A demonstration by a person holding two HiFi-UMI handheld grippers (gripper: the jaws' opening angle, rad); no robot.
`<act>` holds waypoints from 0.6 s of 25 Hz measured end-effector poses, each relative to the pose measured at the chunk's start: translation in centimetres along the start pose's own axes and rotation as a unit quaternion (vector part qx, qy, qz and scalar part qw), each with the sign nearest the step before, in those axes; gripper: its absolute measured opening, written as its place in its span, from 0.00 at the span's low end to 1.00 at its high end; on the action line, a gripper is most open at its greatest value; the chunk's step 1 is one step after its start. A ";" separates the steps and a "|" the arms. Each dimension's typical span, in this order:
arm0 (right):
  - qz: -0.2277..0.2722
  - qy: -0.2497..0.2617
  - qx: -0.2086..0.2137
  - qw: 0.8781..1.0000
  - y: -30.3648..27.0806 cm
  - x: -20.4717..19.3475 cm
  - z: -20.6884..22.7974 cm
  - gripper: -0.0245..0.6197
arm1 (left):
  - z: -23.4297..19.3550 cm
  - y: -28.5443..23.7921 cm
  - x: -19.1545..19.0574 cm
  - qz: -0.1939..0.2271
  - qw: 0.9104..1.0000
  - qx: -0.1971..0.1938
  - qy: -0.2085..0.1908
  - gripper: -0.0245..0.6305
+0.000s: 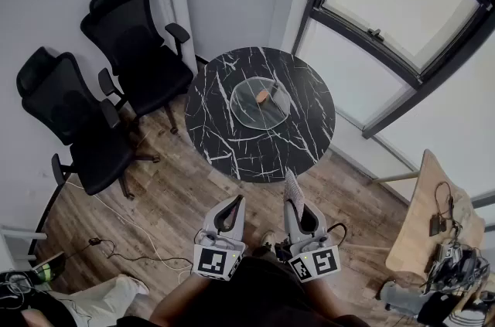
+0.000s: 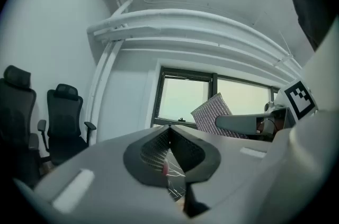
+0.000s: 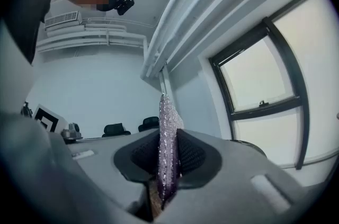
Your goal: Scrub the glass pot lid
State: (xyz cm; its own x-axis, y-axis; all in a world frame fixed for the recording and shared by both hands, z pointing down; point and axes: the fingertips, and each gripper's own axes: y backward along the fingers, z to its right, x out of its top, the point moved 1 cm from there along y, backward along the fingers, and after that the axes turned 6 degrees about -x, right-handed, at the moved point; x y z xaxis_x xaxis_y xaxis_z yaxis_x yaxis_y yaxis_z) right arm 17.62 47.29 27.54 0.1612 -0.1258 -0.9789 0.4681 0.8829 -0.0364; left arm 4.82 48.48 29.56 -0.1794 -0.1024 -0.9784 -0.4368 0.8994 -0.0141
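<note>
Glass lid (image 1: 261,103) on table (image 1: 232,144), well beyond right gripper (image 1: 298,214) — clamping scrub pad (image 1: 292,189)

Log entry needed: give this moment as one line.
left gripper shut, empty | right gripper shut on scouring pad | glass pot lid on round table, untouched | grippers short of it

left gripper (image 1: 230,214) jaws together, empty, right gripper (image 1: 298,212) clamped on scrub pad (image 1: 292,188), both low, side by side

Left gripper (image 1: 236,203) and right gripper (image 1: 296,208) in pale grey plastic, black mesh-textured pads (image 2: 151,146) lining the jaws, a black-and-white square-marker cube (image 1: 217,261) on each, person's dark clothing (image 1: 255,296).
</note>
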 end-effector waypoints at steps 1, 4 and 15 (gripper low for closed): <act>0.000 0.000 0.000 1.000 -0.2 0.0 -0.1 0.15 | -0.1 0.0 0.4 0.002 1.000 -0.001 -0.002 0.04; 0.000 0.000 -0.001 1.000 -0.5 0.1 -0.6 0.15 | -0.5 0.1 0.9 0.003 1.000 -0.002 -0.002 0.04; 0.007 -0.019 -0.021 1.000 -1.6 -0.4 -2.3 0.15 | -3.2 2.0 0.9 0.004 1.000 -0.001 0.003 0.04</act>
State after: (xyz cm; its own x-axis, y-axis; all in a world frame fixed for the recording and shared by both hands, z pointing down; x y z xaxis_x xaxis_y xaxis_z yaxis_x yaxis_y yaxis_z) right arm 14.80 47.01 27.53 0.2008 -0.1300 -0.9710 0.4282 0.9031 -0.0324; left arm 0.96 48.82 29.34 -0.1880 -0.0975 -0.9773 -0.4375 0.8992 -0.0056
